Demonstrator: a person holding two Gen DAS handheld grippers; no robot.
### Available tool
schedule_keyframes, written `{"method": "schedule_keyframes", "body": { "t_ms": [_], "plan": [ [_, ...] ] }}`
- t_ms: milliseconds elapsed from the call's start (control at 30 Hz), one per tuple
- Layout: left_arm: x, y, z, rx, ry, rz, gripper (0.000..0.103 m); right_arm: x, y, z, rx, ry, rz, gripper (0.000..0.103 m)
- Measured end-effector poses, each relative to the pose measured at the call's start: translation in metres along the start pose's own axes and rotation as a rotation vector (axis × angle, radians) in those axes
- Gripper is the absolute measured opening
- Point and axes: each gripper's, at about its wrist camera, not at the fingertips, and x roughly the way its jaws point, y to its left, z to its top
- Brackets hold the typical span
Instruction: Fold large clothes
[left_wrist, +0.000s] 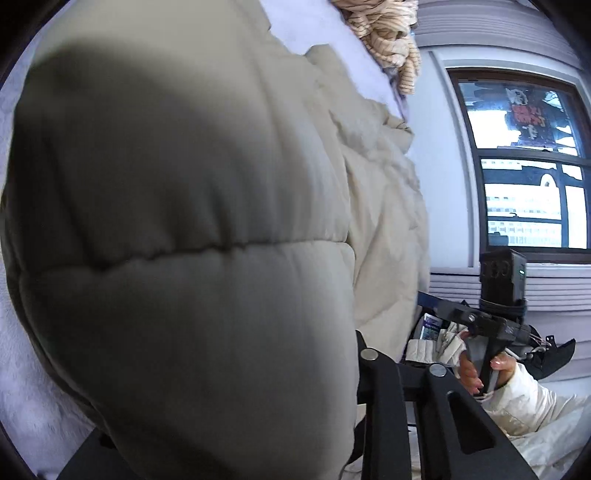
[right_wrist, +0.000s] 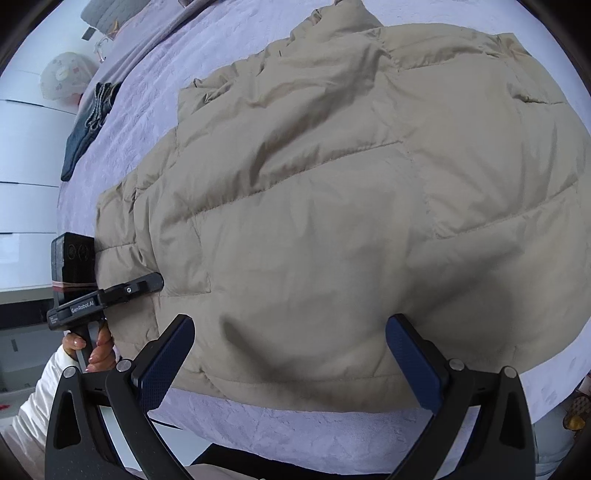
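Beige quilted nylon, puffy and stitched into wide padded bands: a large down jacket (right_wrist: 332, 206) lies spread flat on a lilac bedspread (right_wrist: 280, 432), filling most of the bed. It looks light for its bulk, soft and springy, with a smooth shell that is likely to slide in a grip and to puff back open after a fold, so it should handle best when taken at a seamed edge, hem or cuff, where the fabric is thin, rather than across a fat padded band. At its left edge, in the right wrist view, the left gripper (right_wrist: 157, 281) reaches onto the jacket; from its own camera a swell of padding covers the fingertips, and the jaws seem drawn in on the jacket's edge, though the pads themselves are hidden. Over the near hem the right gripper (right_wrist: 290, 365) hovers, its blue-padded fingers (right_wrist: 166, 363) spread wide apart with nothing between them, just above the fabric. A hand (right_wrist: 94, 347) in a white sleeve (right_wrist: 38, 391) grips the left tool's handle. Farther out, dark folded clothes (right_wrist: 86, 125) rest near the bed's far edge, a striped garment (left_wrist: 391, 40) lies beyond the jacket, and a window (left_wrist: 524, 166) brightens the wall.
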Motion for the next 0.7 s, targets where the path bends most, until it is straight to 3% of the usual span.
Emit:
{"method": "schedule_keyframes", "body": {
  "t_ms": [133, 167, 200, 233, 267, 400, 700],
  "plan": [
    [-0.013, -0.03, -0.003, 0.022, -0.031, -0.049, 0.031, -0.01, -0.004, 0.011, 0.014, -0.073, 0.012, 0.102],
    [-0.016, -0.037, -0.004, 0.024, -0.037, -0.059, 0.031, -0.012, -0.006, 0.015, 0.018, -0.091, 0.019, 0.091],
    [-0.018, -0.047, -0.005, 0.027, -0.043, -0.067, 0.031, -0.011, -0.007, 0.019, 0.024, -0.101, 0.025, 0.062],
    [-0.02, -0.056, -0.005, 0.031, -0.046, -0.07, 0.031, -0.008, -0.01, 0.024, 0.034, -0.102, 0.023, 0.041],
    [-0.02, -0.065, -0.005, 0.036, -0.049, -0.07, 0.031, -0.005, -0.013, 0.028, 0.045, -0.102, 0.022, 0.006],
    [-0.016, -0.11, -0.004, 0.054, -0.062, -0.059, 0.031, 0.012, -0.021, 0.046, 0.017, -0.115, 0.073, 0.005],
    [0.039, -0.21, 0.002, 0.028, -0.067, 0.074, 0.031, 0.059, -0.046, 0.085, 0.019, -0.022, 0.245, 0.0]
  ]
}}
